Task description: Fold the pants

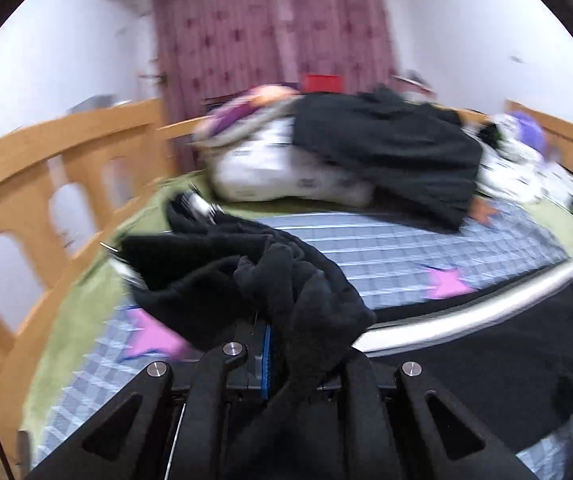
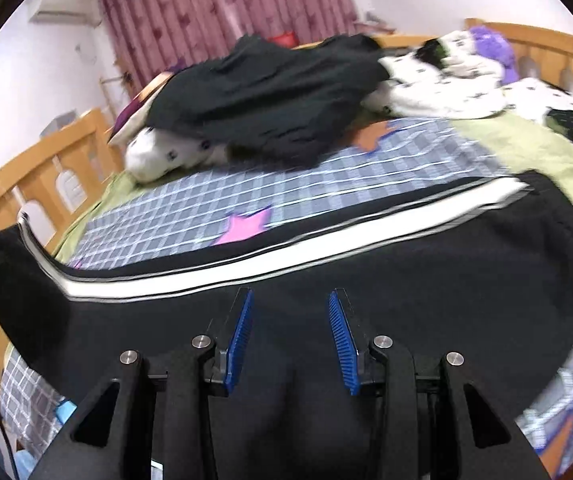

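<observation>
- Left gripper (image 1: pixel 276 354): black two-finger claw w/ blue ribbed pads, jaws closed tight on a bunched fold of the black fleece pants with a white side stripe (image 1: pixel 246 280); the fabric spills over the fingers and hides most of the tips.
- Right gripper (image 2: pixel 290 340): same black claw, blue pads (image 2: pixel 240 340) well apart, nothing betw. them; it hovers above the pants (image 2: pixel 406 292). Can't tell whether the tips touch the cloth.
- Pants lie spread across the near part of the grey-blue checked bedsheet with pink stars (image 2: pixel 286 184), white stripe running left to right.
- Right view only: full length of the stripe and the pants' wide end at right. Left view only: the gathered clump lifted toward the lens, stripe seen just as a curved band at right.
- Further back: a dark black garment (image 2: pixel 266 108) draped over a white printed pillow (image 2: pixel 158 160); white patterned bedding (image 2: pixel 446 84) beside it at right.
- Wooden bed rail (image 1: pixel 46 184) on the left edge.
- Farthest: pink patterned curtain (image 1: pixel 270 28) on the back wall.
</observation>
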